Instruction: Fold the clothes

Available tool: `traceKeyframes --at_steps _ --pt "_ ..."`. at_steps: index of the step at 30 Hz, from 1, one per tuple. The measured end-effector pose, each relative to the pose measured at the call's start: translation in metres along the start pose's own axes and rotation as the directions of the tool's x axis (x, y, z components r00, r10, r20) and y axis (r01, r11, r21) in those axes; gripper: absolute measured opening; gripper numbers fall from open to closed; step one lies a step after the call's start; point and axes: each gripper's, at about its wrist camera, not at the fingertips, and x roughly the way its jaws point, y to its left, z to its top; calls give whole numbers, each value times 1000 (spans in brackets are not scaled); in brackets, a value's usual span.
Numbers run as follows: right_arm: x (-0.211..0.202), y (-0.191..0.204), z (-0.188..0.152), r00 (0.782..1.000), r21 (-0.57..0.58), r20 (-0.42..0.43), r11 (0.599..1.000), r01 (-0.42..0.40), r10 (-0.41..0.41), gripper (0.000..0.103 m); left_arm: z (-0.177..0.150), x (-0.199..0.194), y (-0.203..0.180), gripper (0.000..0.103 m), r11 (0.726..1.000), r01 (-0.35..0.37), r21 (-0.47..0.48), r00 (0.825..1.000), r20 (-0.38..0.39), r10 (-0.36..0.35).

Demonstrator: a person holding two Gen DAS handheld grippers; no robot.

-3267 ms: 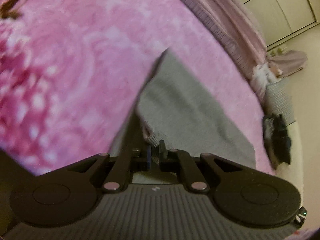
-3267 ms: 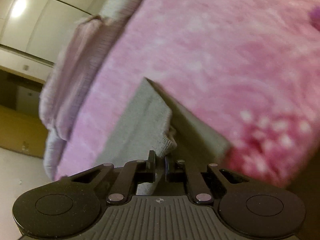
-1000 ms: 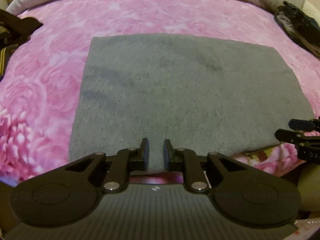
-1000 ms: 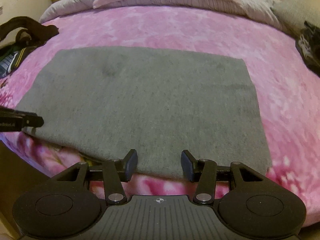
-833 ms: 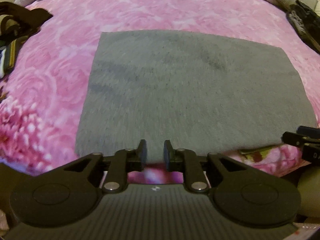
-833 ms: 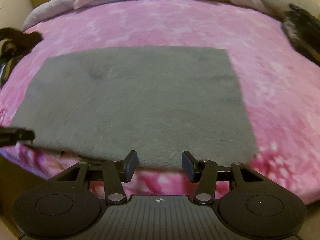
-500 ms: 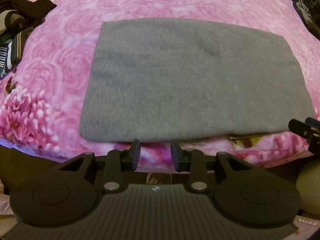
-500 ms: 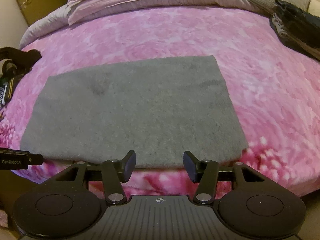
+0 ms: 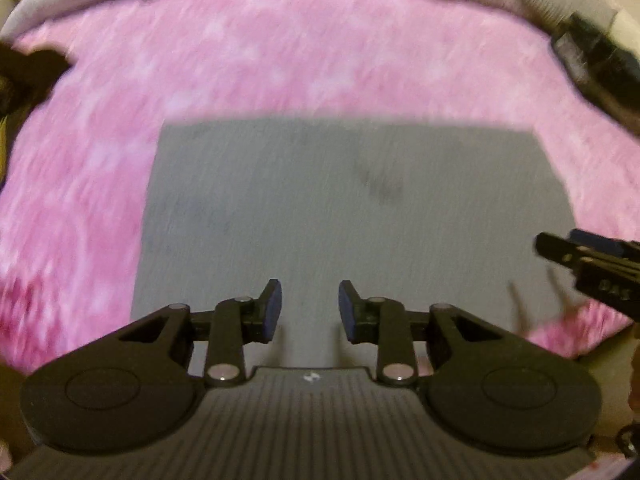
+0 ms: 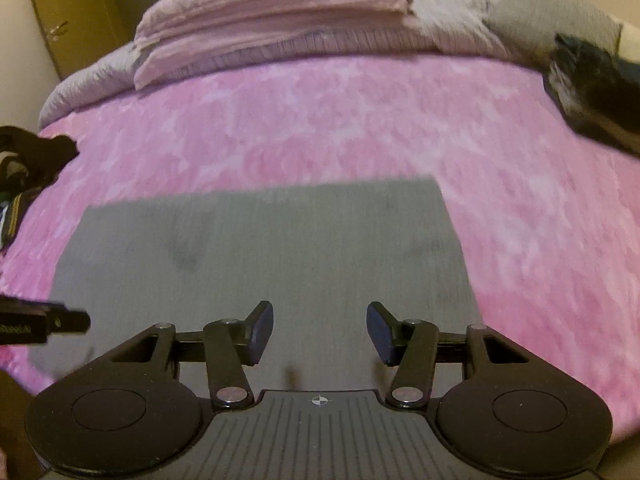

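Lying flat on the pink bedspread [image 10: 360, 120], the gray folded garment [image 10: 260, 264] forms a neat rectangle near the foot edge of the bed, its surface smooth apart from a faint darker smudge. The left claw [image 9: 310, 312] hangs over the garment's near edge with its two fingers spread apart and nothing between them; the left wrist view is streaked with blur. The right claw [image 10: 320, 332] sits over the same near edge further to the right, its fingers likewise spread wide and empty. Each claw shows at the side of the other's view, low over the cloth. At the head of the bed a pile of folded pink blankets [image 10: 272, 24] rests against a gray quilt. Dark clothing [image 10: 28, 156] lies at the left edge of the bedspread, and another dark bundle [image 10: 592, 88] at the right.
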Motion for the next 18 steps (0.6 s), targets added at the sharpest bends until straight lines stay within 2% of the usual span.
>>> traceKeyframes --at_steps 2,3,6,8,10,11,13,16,18 --pt "15 -2 12 999 -9 51 1000 -12 13 47 19 12 -1 22 999 30 24 997 76 -31" --pt "23 -2 18 996 -13 85 1000 -22 23 43 27 19 -2 20 998 46 36 993 112 -49" --pt "52 -3 26 988 -37 151 999 -27 32 39 47 49 -8 18 993 68 96 978 193 -86" --pt "75 -4 23 987 -50 161 999 -1 9 39 53 75 -15 18 987 76 144 971 214 -107" --pt "102 -5 13 994 -77 112 997 15 -7 39 51 104 -26 18 976 48 213 974 206 -92" --pt "102 -3 7 987 -106 159 994 27 -10 39 48 110 -31 18 971 28 237 967 239 -86" --pt "100 -3 4 985 -113 170 993 32 -12 39 41 110 -35 18 961 -5 276 954 288 -78" --pt "84 -4 -1 983 -67 179 997 44 -32 39 37 106 -30 18 970 6 241 954 289 -78" --pt "59 -4 -18 968 -29 250 999 26 -18 39 31 97 -26 18 971 15 237 952 293 -86"
